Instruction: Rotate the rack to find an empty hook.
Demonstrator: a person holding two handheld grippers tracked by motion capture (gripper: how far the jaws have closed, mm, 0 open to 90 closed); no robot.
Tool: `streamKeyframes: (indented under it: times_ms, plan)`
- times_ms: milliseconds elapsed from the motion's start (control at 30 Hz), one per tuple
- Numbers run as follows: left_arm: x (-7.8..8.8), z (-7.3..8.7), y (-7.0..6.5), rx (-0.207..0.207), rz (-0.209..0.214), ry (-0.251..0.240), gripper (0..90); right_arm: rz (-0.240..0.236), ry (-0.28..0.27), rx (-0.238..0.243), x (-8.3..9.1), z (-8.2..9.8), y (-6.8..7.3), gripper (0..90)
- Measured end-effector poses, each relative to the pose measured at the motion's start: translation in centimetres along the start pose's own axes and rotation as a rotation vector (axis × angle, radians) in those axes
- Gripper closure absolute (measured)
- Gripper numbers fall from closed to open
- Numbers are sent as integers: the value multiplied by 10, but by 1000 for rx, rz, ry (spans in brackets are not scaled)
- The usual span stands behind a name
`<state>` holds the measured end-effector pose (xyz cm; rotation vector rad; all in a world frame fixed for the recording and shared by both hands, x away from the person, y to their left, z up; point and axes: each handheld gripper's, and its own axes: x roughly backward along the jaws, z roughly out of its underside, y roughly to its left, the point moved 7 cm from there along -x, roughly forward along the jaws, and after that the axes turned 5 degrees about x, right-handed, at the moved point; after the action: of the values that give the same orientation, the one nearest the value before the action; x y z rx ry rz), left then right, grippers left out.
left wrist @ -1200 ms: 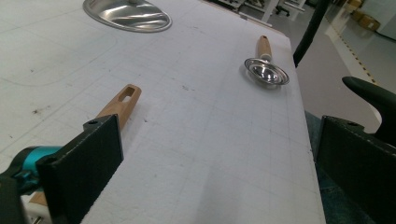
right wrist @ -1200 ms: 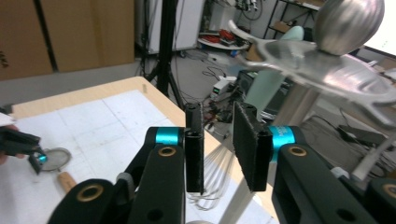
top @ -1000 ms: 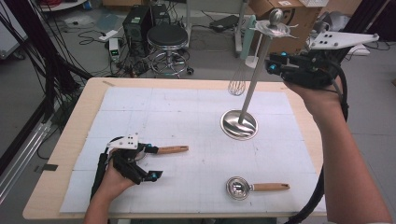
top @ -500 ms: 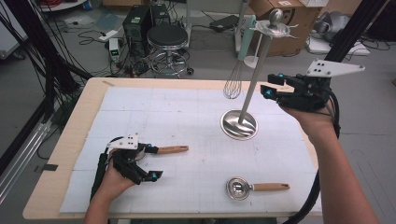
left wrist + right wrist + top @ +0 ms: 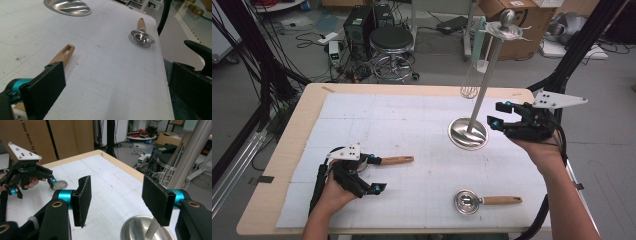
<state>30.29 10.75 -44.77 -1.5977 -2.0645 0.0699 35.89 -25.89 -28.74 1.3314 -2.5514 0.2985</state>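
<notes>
A steel utensil stand [image 5: 468,133] has a round base on the white mat, and a whisk [image 5: 469,85] hangs from its top. My right gripper [image 5: 497,114] hovers just right of the pole, level with its lower part. Its jaws have just been opening and hold nothing; the pole [image 5: 190,152] rises beyond the right pad [image 5: 156,200]. My left gripper [image 5: 374,174] rests open on the mat. A wooden-handled utensil [image 5: 394,160] lies along its far finger, with the handle [image 5: 62,53] past the left pad [image 5: 42,87]. A small steel strainer [image 5: 467,201] with a wooden handle lies near the front edge.
The mat covers most of the wooden table [image 5: 302,107]. Behind the table are a black stool [image 5: 392,42], cables, electronics and cardboard boxes [image 5: 532,20]. A black frame post [image 5: 582,45] stands at the right rear. The person's right forearm [image 5: 562,200] crosses the table's right edge.
My right gripper has come down from beside the stand's top to near its base, and its jaws stand wider. The whisk still hangs on the stand. The left gripper has stayed put.
</notes>
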Motion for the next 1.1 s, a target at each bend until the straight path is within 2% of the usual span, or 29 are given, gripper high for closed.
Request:
streamKeyframes:
  times_ms: [233, 500, 667, 933, 1100]
  plan:
    - [0, 0, 0, 3, 0, -3, 18, -6, 39, -25, -3, 25, 2, 362]
    - [0, 0, 0, 3, 1, -2, 18, -23, 81, -50, -7, 53, 11, 333]
    - [0, 0, -1, 6, 3, -4, 18, -37, 82, -71, -10, 69, 18, 285]
    - [0, 0, -1, 4, 3, -3, 18, -76, 73, -79, -13, 93, 31, 236]
    - [1, 0, -1, 4, 3, -3, 18, -97, 89, -71, -16, 106, 39, 221]
